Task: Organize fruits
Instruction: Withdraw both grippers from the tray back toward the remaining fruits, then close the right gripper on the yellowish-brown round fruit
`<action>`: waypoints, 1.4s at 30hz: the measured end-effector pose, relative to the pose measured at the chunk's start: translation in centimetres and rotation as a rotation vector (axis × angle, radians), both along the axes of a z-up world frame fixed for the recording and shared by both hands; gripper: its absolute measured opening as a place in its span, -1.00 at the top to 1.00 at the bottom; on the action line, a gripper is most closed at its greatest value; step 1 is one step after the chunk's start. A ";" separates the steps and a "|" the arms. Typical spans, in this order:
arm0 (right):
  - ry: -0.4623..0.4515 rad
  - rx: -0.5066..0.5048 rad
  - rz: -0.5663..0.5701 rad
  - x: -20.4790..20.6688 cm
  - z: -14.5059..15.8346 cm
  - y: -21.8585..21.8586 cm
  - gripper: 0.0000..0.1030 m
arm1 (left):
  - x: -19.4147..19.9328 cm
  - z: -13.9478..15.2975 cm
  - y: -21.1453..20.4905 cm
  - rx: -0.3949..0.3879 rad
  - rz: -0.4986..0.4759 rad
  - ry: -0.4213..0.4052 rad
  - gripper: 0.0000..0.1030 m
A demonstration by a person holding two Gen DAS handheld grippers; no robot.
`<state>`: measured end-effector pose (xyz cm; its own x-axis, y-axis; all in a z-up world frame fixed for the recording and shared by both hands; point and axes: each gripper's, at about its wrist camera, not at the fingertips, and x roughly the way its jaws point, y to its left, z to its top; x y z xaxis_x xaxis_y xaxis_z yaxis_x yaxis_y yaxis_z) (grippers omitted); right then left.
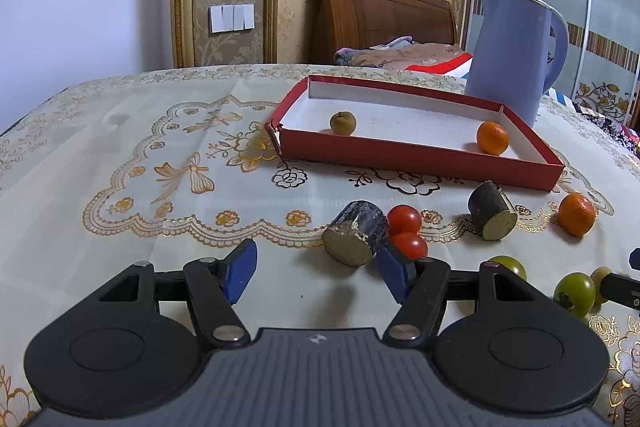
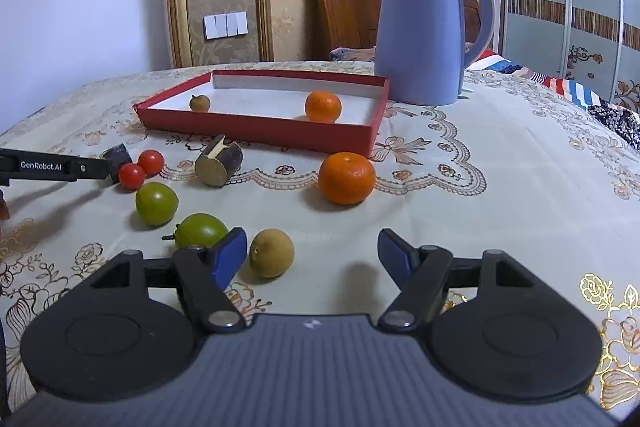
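Blue-padded jaws of the left gripper [image 1: 316, 273] stand apart over the embroidered tablecloth [image 1: 120, 155], gripping nothing; a dark sugarcane piece [image 1: 354, 233] lies just ahead of the right-hand pad, close enough that I cannot tell whether they touch. Right behind that piece sit two red cherry tomatoes [image 1: 406, 231], pressed against each other. Farther back is the red cardboard tray [image 1: 420, 157], already holding a small brown longan [image 1: 343, 123] near its left end and a mandarin [image 1: 493, 137] near its right. A second sugarcane piece [image 1: 491, 217] and a loose mandarin [image 1: 576, 214] lie in front of the tray, two green tomatoes [image 2: 156, 203] nearer the right gripper, and a lilac-blue kettle [image 2: 418, 31] stands behind the tray's far right corner.

The right gripper [image 2: 312, 257] is likewise released, with a loose longan [image 2: 272, 258] just inside its left pad and nothing pressing on it; a green tomato [image 2: 200, 233] sits just outside that pad.

Risks, as I judge them: the longan lies off-centre, so closing could nudge the round fruit away instead of pinching it. On the left, a grab at the cut cane could shove the tomatoes and set them rolling. Squeezing hard could bruise soft fruit.
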<state>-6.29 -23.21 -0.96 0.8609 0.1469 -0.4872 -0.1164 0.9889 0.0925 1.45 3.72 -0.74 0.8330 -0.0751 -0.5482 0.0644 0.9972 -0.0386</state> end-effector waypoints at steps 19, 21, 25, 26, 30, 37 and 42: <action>0.035 0.052 0.049 1.4 -0.6 0.7 0.53 | -0.3 0.1 -0.1 0.009 0.002 -0.012 -0.37; 0.041 0.084 0.038 1.5 -0.6 0.2 0.53 | -0.7 0.3 -0.5 0.027 -0.008 -0.024 -0.38; 0.047 0.101 0.039 1.6 -0.8 -0.1 0.53 | -2.8 1.0 -2.2 0.050 -0.096 -0.068 -0.38; 0.048 0.102 0.039 1.6 -0.8 -0.1 0.53 | -3.4 1.2 -2.9 0.064 -0.109 -0.082 -0.38; 0.049 0.112 0.038 1.6 -0.8 -0.2 0.53 | -4.0 1.3 -5.2 0.108 -0.165 -0.093 -0.54; 0.050 0.118 0.033 1.6 -0.8 -0.3 0.53 | -3.1 0.9 -7.0 0.176 -0.177 -0.071 -0.54; 0.050 0.118 0.033 1.6 -0.8 -0.3 0.53 | -2.6 0.9 -6.9 0.116 -0.215 -0.030 -0.54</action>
